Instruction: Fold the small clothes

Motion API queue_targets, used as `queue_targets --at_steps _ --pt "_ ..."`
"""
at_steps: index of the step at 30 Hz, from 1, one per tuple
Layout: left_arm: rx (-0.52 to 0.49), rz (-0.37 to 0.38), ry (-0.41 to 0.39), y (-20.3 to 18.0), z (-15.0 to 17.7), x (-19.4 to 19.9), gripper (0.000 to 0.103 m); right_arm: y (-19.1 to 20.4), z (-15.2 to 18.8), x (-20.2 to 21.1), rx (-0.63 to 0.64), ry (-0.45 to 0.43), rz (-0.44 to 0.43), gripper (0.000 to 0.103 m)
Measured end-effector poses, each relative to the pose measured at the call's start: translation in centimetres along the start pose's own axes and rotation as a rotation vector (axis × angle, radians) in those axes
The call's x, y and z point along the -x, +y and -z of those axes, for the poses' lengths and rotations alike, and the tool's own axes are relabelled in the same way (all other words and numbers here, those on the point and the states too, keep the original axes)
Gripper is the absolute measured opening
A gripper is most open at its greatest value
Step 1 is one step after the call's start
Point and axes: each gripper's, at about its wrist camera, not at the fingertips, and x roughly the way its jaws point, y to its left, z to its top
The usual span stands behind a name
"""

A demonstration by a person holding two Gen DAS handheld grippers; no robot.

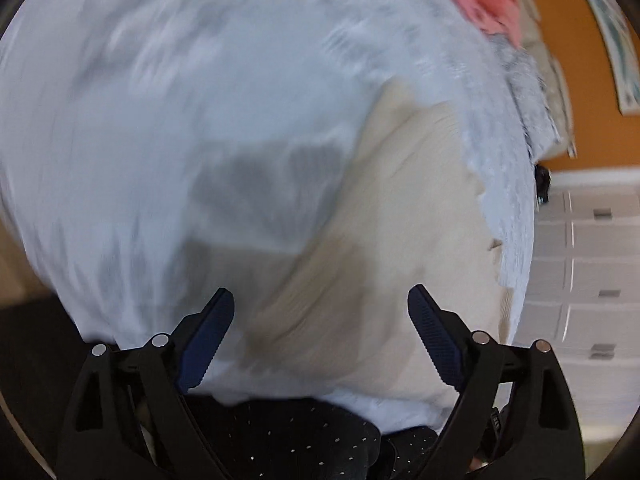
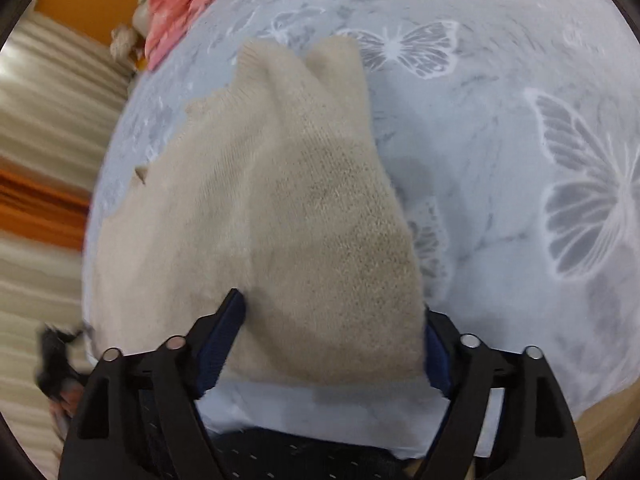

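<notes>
Risk: beige knit garment (image 2: 280, 220) bunches unevenly on butterfly sheet (image 2: 500, 140); left gripper (image 1: 320, 340) and right gripper (image 2: 336, 344) both spread wide, gripping nothing, so folds could slump.

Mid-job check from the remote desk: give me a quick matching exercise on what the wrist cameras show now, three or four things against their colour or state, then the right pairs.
Things:
1. knit garment
2. bedsheet
3. crumpled clothing
4. left gripper

Colour or state:
A. pink, lying at the far edge of the bed
B. jaws apart, nothing pinched between them
C. cream, spread on the bed in front of both grippers
D. pale blue-grey with a butterfly print

Pairs: 1-C, 2-D, 3-A, 4-B
</notes>
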Motion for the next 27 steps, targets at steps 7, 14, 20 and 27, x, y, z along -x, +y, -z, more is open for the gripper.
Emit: queue_targets --at_steps 7,14,20,27 --pt "-0.020 0.044 -0.060 -2.3 -0.1 0.3 0.030 -1.0 -2.0 0.9 -0.154 -0.029 -0.162 0.022" --pt "-0.095 0.063 -0.117 -3.7 0.8 5.7 0.015 2.3 -1.3 8.0 0.038 -0.157 -0.106 0.020" --pt "0.008 -0.020 -0.050 1.0 1.8 1.5 0.021 -2.7 -0.5 1.9 -0.008 -0.003 0.052 0.035" --pt "-0.329 -0.040 -0.307 -9.6 -0.6 6.6 0.079 2.3 -5.9 6.9 0.152 -0.159 0.072 0.061"
